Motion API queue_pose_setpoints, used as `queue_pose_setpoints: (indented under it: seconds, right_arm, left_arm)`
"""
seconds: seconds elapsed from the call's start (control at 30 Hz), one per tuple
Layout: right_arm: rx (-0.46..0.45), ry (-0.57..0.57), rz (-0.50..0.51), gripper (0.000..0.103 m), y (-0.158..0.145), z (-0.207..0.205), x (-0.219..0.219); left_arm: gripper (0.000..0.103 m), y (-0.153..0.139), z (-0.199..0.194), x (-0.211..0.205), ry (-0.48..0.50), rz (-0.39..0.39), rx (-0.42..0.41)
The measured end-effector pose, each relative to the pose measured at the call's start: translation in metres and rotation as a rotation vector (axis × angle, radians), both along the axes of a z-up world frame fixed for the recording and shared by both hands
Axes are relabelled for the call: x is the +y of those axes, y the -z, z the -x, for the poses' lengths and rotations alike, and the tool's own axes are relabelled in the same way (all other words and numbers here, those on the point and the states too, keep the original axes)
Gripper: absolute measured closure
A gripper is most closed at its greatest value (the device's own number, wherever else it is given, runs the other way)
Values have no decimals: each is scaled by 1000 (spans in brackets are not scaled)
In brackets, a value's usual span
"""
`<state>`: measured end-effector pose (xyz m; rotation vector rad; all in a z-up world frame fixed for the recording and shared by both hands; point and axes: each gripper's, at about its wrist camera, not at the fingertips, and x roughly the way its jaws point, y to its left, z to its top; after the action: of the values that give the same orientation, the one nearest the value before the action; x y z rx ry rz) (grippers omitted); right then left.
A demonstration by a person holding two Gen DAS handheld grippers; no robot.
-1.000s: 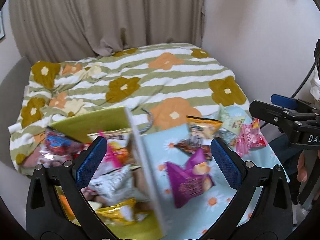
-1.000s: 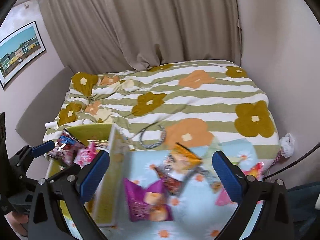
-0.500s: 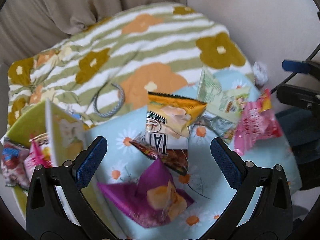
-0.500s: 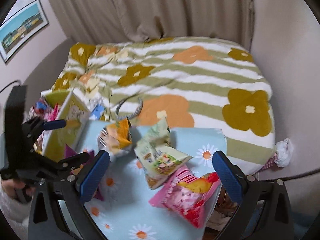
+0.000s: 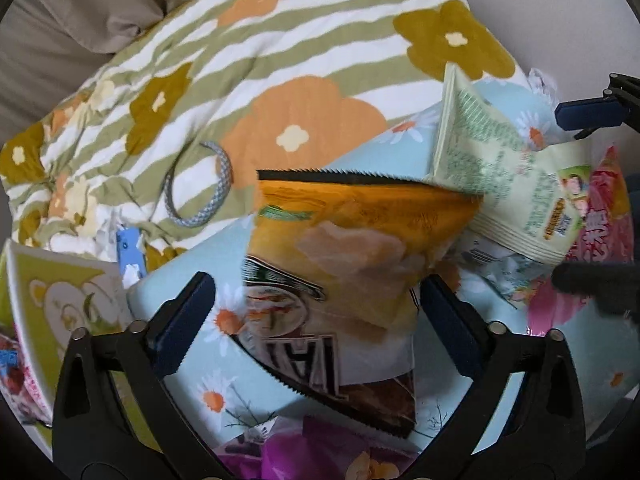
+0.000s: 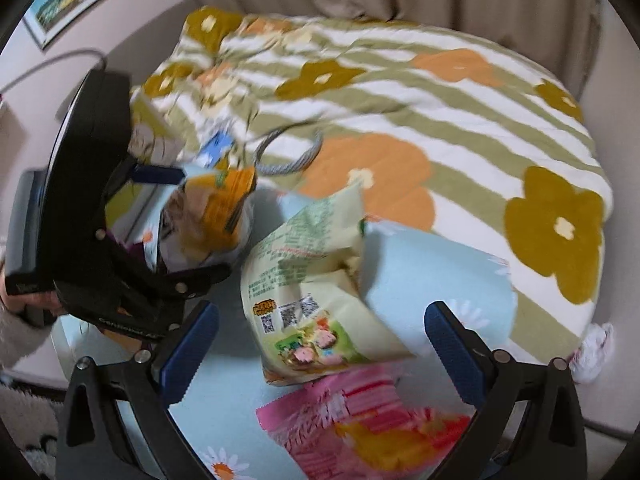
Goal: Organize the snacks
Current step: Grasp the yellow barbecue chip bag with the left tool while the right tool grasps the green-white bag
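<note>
Snack bags lie on a light blue daisy cloth (image 5: 224,240). An orange bag (image 5: 352,240) lies between my left gripper's (image 5: 316,316) open fingers. A pale green bag (image 5: 504,184), a pink bag (image 5: 600,224) and a purple bag (image 5: 312,452) lie around it. In the right wrist view my right gripper (image 6: 320,344) is open around the pale green bag (image 6: 316,288), above the pink bag (image 6: 360,428). The left gripper (image 6: 168,216) shows there around the orange bag (image 6: 212,216).
A yellow-green box (image 5: 48,304) holding snacks stands at the left. A striped flowered quilt (image 5: 280,80) covers the bed beyond, with a grey cord loop (image 5: 200,196) on it. Curtains and a wall bound the far and right sides.
Both grippers have moved forward and down to the bags. The left went from the box to the orange bag. The right went rightward to the pale green bag.
</note>
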<state>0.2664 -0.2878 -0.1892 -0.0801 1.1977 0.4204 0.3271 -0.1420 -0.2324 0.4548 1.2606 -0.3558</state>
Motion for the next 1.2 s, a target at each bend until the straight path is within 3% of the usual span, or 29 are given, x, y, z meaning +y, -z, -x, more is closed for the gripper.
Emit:
queue_pose_setpoints:
  seconds: [0.07,0.13,0.53,0.73,0.97,1.2]
  right_arm:
    - [20,-21,-4,1,6,-4,3]
    - [35,-37,-4,1,11,-8,6]
    - [109,-117,24,13,34,-24,25]
    - [134,-144,30,32,46,-23,35]
    - [104,-133,45,40,39,-15,35]
    - [42,-94,15,41,10,-5,34]
  left_arm:
    - [26,5,-2,1,-4,-5,28]
    - [34,10,-3,1,-8,-12,56]
    - [39,8,1,8,-47,8,53]
    - [39,5,8,14,-95,31,52]
    - [40,1,16,18,-114,44,44]
    - [40,-27,25,22,-114,83,-2]
